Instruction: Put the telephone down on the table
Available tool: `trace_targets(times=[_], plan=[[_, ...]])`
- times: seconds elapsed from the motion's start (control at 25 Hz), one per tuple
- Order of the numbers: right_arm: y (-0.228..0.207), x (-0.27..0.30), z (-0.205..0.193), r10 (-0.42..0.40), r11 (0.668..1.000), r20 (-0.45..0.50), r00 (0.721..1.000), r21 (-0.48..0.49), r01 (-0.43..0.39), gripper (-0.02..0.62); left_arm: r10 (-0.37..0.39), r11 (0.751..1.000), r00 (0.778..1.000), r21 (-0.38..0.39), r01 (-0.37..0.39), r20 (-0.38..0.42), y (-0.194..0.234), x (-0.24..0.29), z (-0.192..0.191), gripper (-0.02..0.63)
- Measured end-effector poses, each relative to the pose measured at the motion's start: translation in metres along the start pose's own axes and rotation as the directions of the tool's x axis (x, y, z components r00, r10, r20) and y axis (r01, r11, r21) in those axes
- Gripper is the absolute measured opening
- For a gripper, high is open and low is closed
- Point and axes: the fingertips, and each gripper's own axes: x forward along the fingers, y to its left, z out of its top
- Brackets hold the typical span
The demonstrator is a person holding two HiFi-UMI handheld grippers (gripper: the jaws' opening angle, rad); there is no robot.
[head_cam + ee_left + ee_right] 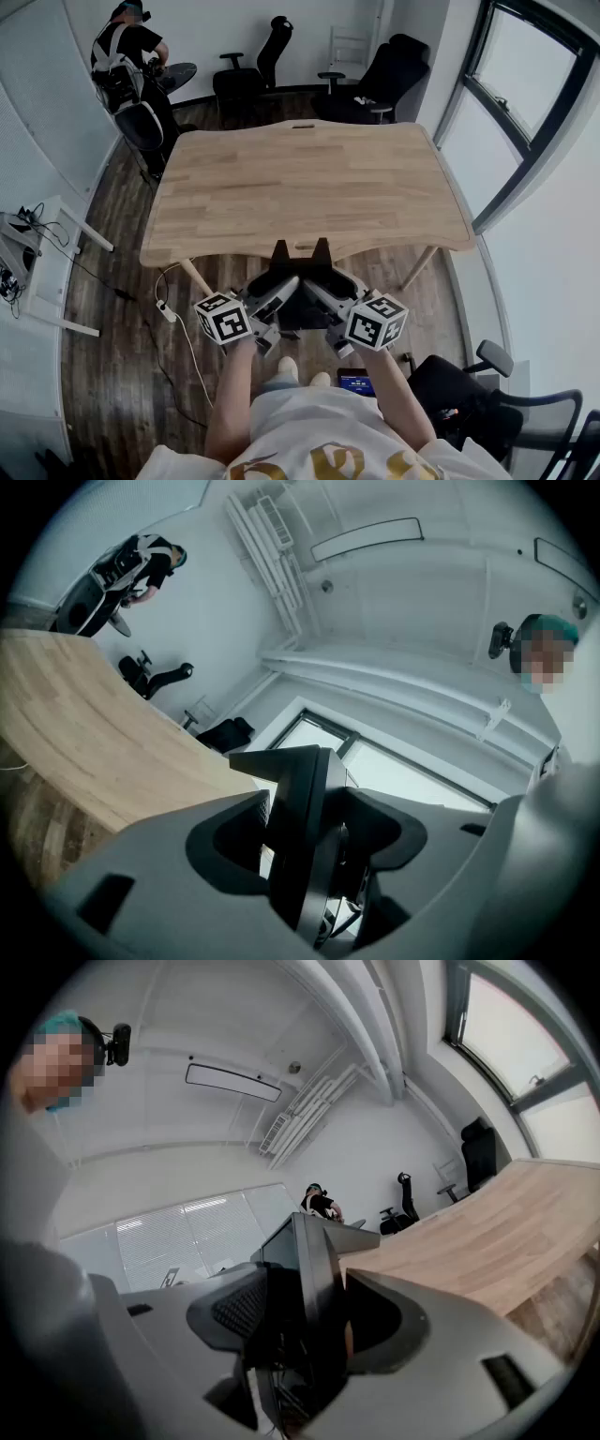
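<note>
A black, flat-sided telephone (301, 267) with a smooth, hard shell was held in the air at six o'clock of the worktop (309, 178), just off its near edge and not resting on it. It was clamped from both sides: the left claw (279, 292) was closed on it from eight o'clock and the right claw (325, 292) from four o'clock. In each gripper view the dark slab was seen edge-on between grey moulded jaws, with a ribbed pad pressed against it. The worktop was made of pale, fine-grained wood, with rounded corners and a curved front edge. Black padded office chairs (253, 75) were seen at twelve o'clock.
</note>
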Motion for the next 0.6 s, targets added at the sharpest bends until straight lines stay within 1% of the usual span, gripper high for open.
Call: trace_targets(times=[0.36,0.6], plan=[[0.005,-0.004,0.003,0.000,1.000,-0.004,1.000,-0.011,0.000,0.233,-0.009,1.000,1.000,-0.009,0.009,0.009,-0.006,-0.001,0.001,0.236],[0.006,-0.016,0.002,0.002,1.000,0.003,1.000,-0.003,-0.002,0.233,-0.016,1.000,1.000,-0.006,0.017,0.011,-0.015,0.000,-0.007,0.236]])
